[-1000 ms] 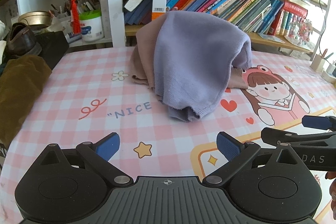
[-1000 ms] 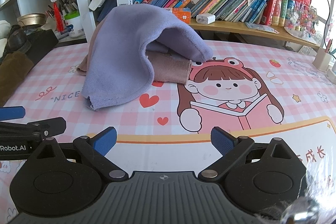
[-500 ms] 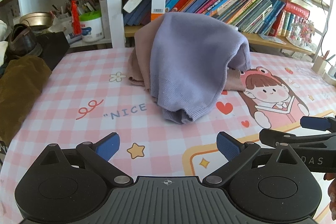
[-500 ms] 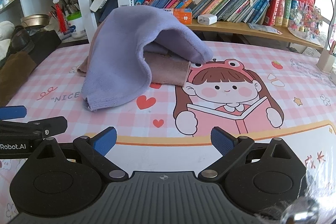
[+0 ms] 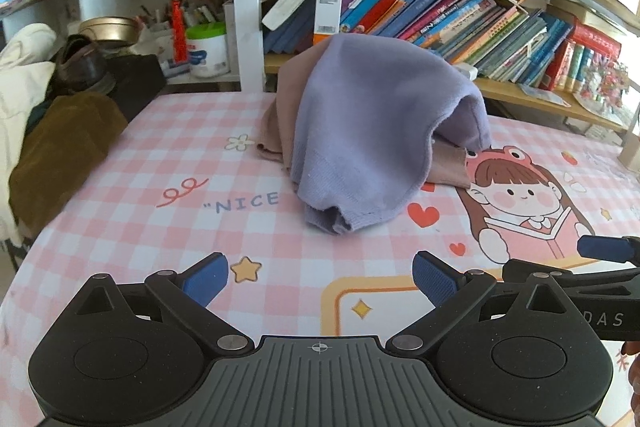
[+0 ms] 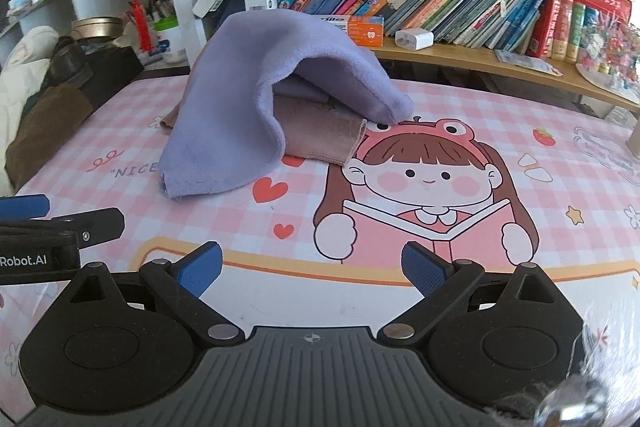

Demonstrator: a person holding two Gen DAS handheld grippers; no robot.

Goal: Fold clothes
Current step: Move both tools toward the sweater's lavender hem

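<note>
A lavender knit garment point(image 5: 372, 131) lies draped in a hump over a folded brownish-pink garment point(image 5: 276, 123) at the back middle of the pink checked tablecloth point(image 5: 160, 227). The right wrist view shows the same lavender garment point(image 6: 256, 99) arching over the brownish-pink one point(image 6: 324, 139). My left gripper point(image 5: 320, 279) hovers open over the cloth, well short of the clothes, nothing between its blue pads. My right gripper point(image 6: 312, 269) is open too, empty, over the cartoon girl print. Each gripper appears at the edge of the other's view.
A bookshelf point(image 5: 440, 15) packed with books runs right behind the clothes. A brown garment point(image 5: 60, 155), a black box with a shoe point(image 5: 84, 63) and a cream cloth sit at the table's left edge. A white charger point(image 6: 414, 39) rests on the shelf.
Both grippers have drawn back slightly from the pile, so the clothes look a bit smaller and farther. The clothes have not moved and both grippers stay open.
</note>
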